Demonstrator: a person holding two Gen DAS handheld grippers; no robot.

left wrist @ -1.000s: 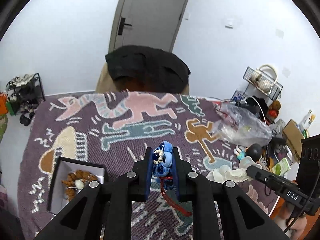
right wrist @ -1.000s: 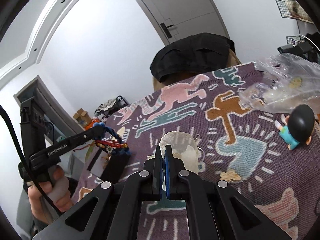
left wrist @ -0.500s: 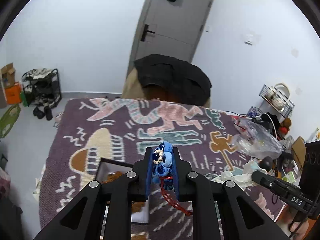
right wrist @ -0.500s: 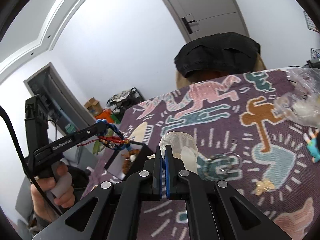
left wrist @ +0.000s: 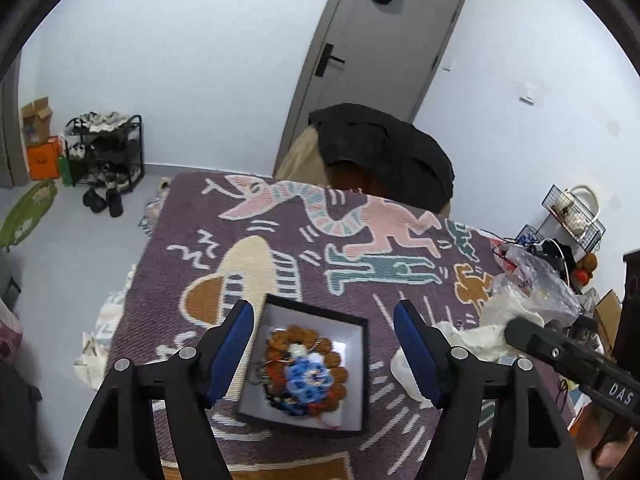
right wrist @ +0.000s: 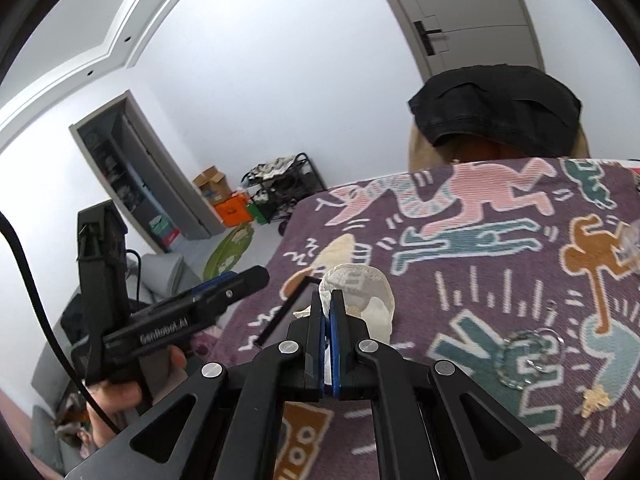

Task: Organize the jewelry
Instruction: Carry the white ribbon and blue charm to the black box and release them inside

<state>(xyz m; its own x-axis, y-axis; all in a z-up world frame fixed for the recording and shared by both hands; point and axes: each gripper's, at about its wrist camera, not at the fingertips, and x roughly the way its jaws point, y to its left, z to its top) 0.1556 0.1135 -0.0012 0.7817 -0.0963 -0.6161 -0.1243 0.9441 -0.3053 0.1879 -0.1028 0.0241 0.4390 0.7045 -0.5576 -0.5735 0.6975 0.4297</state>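
A black jewelry box with a white lining sits on the patterned purple cloth. Inside lie a brown bead bracelet and a blue flower ornament with a red cord. My left gripper is open above the box, empty, its blue pads on either side of it. My right gripper is shut on a clear plastic bag to the right of the box. A clear glass bead bracelet and a small gold charm lie on the cloth at the right.
A crumpled clear plastic bag and white tissue lie at the table's right edge, with clutter and a wire basket beyond. A chair with a black jacket stands behind the table. A shoe rack stands at the far left.
My left gripper moved over the box, opened and let go of the blue flower ornament, which now lies in the box. My right gripper stayed shut on the plastic bag.
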